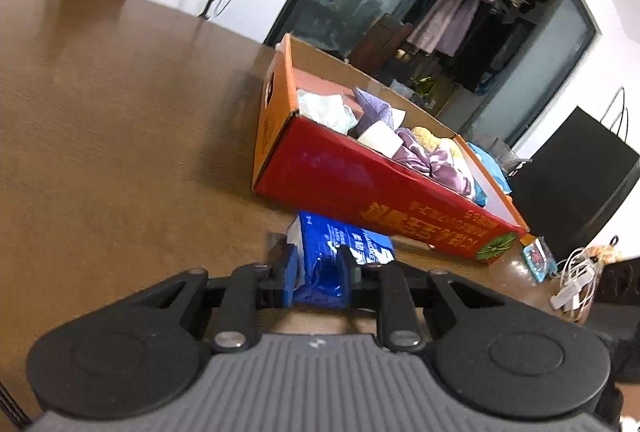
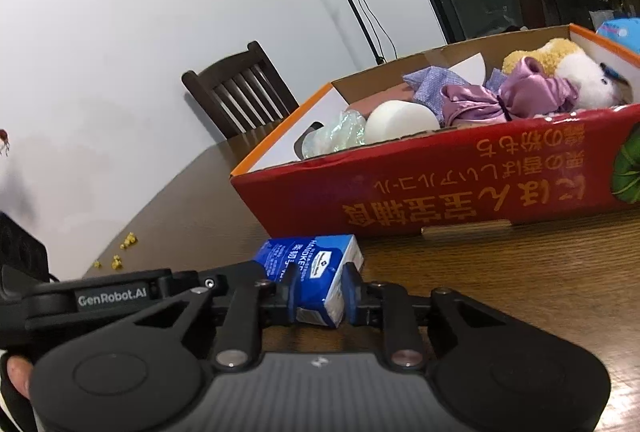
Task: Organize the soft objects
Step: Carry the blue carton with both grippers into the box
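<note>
A blue tissue pack (image 1: 332, 260) lies on the brown wooden table (image 1: 120, 136) just in front of a red and orange cardboard box (image 1: 360, 184). My left gripper (image 1: 316, 264) is shut on one end of the pack. My right gripper (image 2: 320, 290) is shut on the other end of the same pack (image 2: 310, 272). The left gripper's body (image 2: 112, 296) shows at the left of the right wrist view. The box (image 2: 440, 192) holds soft things: a purple satin cloth (image 2: 500, 100), a white sponge ball (image 2: 400, 120), a plush toy (image 2: 568, 68) and a purple rag (image 1: 374, 104).
A dark wooden chair (image 2: 240, 92) stands at the table's far side. A black bag (image 1: 576, 184), white cables (image 1: 572, 284) and a small teal packet (image 1: 538, 258) lie to the right of the box. Yellow crumbs (image 2: 124, 248) lie at the table's left edge.
</note>
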A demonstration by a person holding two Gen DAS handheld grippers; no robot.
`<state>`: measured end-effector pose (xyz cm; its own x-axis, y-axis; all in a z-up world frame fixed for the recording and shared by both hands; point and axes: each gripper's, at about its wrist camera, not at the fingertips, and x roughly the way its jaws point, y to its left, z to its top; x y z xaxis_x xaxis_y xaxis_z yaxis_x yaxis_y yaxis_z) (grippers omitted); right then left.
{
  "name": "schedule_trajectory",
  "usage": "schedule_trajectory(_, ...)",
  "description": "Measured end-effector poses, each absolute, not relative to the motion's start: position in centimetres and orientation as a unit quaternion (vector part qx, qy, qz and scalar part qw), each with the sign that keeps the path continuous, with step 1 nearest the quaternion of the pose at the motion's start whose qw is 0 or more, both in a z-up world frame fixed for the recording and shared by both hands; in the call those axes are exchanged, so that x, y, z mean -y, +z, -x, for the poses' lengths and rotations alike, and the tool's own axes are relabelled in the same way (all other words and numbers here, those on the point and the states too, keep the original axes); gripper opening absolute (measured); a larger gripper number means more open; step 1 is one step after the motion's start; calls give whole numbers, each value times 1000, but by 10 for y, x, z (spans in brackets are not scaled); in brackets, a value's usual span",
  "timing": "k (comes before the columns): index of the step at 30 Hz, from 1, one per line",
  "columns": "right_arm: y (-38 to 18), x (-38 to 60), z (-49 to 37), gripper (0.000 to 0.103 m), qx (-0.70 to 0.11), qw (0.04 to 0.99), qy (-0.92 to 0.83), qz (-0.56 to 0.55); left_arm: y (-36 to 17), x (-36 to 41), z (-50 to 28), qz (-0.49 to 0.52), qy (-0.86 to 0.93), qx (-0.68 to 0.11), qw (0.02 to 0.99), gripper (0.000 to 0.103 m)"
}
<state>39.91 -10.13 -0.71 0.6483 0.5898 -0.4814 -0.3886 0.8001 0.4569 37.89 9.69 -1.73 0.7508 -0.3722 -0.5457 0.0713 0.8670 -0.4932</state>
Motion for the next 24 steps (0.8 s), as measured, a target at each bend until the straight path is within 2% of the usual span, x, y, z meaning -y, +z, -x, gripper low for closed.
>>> schedule_trajectory(11,4,164,-233,20,-348,880,292,-135,-12,-38,-220,207,-148,-340,905,21)
schedule_trajectory(16,9,182,-206,31,-330,886,294,-142,-6,-21,-207,174,-170,-341,908,25)
schedule_trajectory(24,-4,189,-216,30,-332,889,265,-170,-20,-24,-224,194,-152,-351,903,32)
